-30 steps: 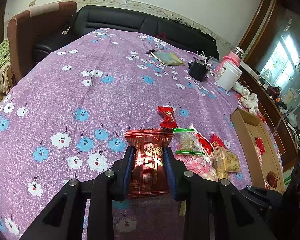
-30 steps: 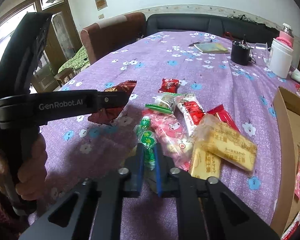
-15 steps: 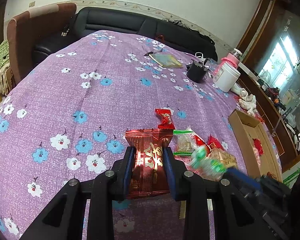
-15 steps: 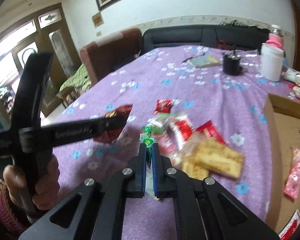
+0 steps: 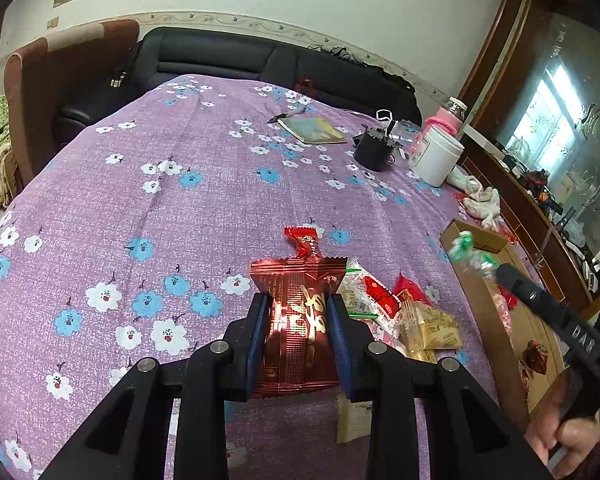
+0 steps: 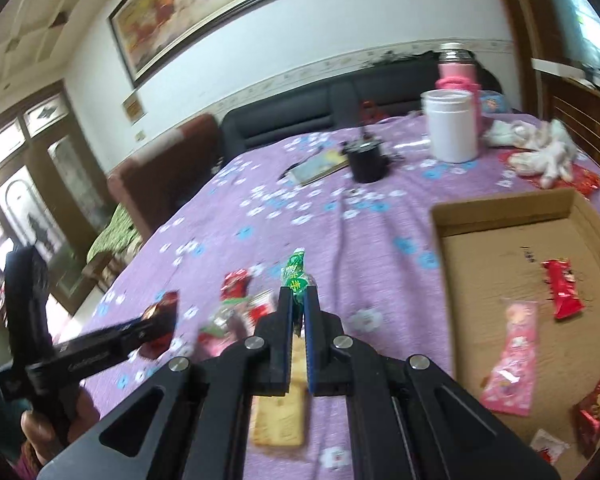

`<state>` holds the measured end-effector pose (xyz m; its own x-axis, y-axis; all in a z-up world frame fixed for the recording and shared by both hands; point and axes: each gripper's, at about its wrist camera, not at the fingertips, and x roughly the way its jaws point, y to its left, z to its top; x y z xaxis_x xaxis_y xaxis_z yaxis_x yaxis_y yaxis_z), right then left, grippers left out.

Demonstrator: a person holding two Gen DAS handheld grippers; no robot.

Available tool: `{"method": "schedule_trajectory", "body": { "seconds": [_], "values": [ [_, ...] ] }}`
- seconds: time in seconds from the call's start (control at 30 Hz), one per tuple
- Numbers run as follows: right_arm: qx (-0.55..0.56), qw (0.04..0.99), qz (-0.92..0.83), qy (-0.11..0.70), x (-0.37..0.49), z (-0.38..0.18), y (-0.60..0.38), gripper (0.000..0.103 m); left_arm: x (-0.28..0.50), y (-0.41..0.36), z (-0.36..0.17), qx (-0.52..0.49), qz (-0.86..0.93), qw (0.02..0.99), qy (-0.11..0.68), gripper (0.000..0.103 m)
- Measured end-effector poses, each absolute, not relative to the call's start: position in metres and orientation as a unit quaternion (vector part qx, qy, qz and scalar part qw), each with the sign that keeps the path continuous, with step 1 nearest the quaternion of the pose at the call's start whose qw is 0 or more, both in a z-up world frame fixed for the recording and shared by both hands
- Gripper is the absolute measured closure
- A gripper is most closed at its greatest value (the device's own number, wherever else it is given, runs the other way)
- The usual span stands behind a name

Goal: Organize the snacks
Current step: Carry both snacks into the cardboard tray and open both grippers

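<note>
My left gripper (image 5: 298,312) is shut on a dark red foil snack packet (image 5: 298,320) and holds it above the purple flowered tablecloth (image 5: 160,200). My right gripper (image 6: 298,304) is shut on a small green-wrapped candy (image 6: 294,276), lifted above the table, left of the cardboard box (image 6: 500,212). In the left wrist view the right gripper (image 5: 496,270) holds the green candy (image 5: 470,250) over the box (image 5: 480,292). A pile of snacks (image 5: 404,308) lies on the cloth to the right of the left gripper.
The box holds a red packet (image 6: 562,288), a pink packet (image 6: 510,360) and a dark red one (image 6: 598,408). A white jar (image 6: 452,126), pink flask (image 6: 456,68), black cup (image 6: 366,162) and booklet (image 6: 318,166) stand at the far end. A yellow biscuit pack (image 6: 278,412) lies under my right gripper.
My right gripper has lifted the green candy off the pile and swung it right toward the cardboard box. My left gripper has stayed still with the red packet.
</note>
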<state>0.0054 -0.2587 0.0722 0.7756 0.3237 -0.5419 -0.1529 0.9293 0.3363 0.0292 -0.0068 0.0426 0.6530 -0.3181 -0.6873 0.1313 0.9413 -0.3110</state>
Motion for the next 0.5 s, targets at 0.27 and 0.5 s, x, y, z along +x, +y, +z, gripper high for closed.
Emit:
{"method": "schedule_trajectory", "body": {
  "seconds": [0.27, 0.5],
  "values": [
    [0.185, 0.936, 0.077, 0.288, 0.006, 0.082, -0.313, 0.098, 0.023, -0.027, 0.051, -0.108, -0.144, 0.894, 0.41, 0.072],
    [0.254, 0.929, 0.04, 0.264, -0.002, 0.091, -0.371, 0.098, 0.021, -0.084, 0.083, -0.074, -0.191, 0.891, 0.405, 0.072]
  ]
}}
